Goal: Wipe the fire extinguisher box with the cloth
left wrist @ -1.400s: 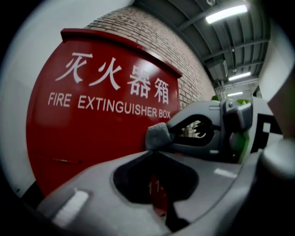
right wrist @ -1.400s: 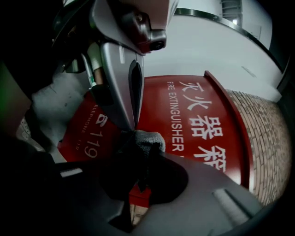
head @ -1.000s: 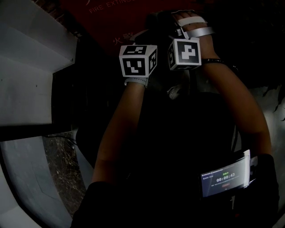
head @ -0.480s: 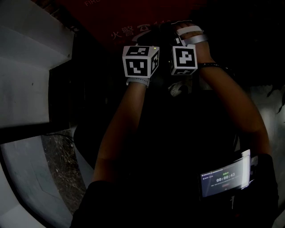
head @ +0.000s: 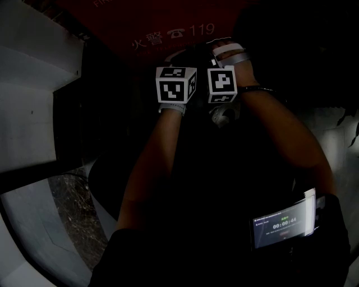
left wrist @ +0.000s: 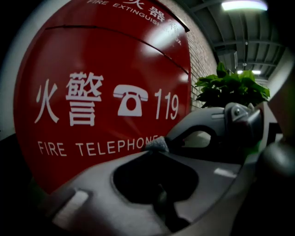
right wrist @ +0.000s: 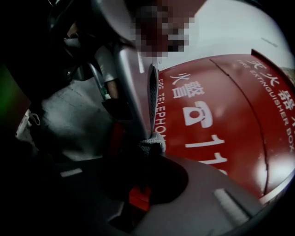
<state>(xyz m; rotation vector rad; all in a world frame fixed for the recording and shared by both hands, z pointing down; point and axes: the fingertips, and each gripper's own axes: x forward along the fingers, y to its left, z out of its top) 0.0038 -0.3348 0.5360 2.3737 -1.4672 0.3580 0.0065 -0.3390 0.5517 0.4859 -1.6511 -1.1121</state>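
Dim surroundings in the head view: the red fire extinguisher box [head: 162,25] fills the top, with the left gripper [head: 178,61] and the right gripper [head: 224,56] raised side by side before it. In the left gripper view, the jaws are pressed together on a grey tuft of cloth [left wrist: 157,144] near the "119" lettering. In the right gripper view, the jaws likewise pinch the cloth close to the red face.

I read this as a public building's corridor or hall. Just ahead of my left tongs [left wrist: 159,144] is a red fire extinguisher box [left wrist: 106,83] printed with the 119 fire telephone. Beyond them to the right are a brick wall [left wrist: 200,50], a potted plant [left wrist: 230,90] and ceiling tube lights [left wrist: 243,5].
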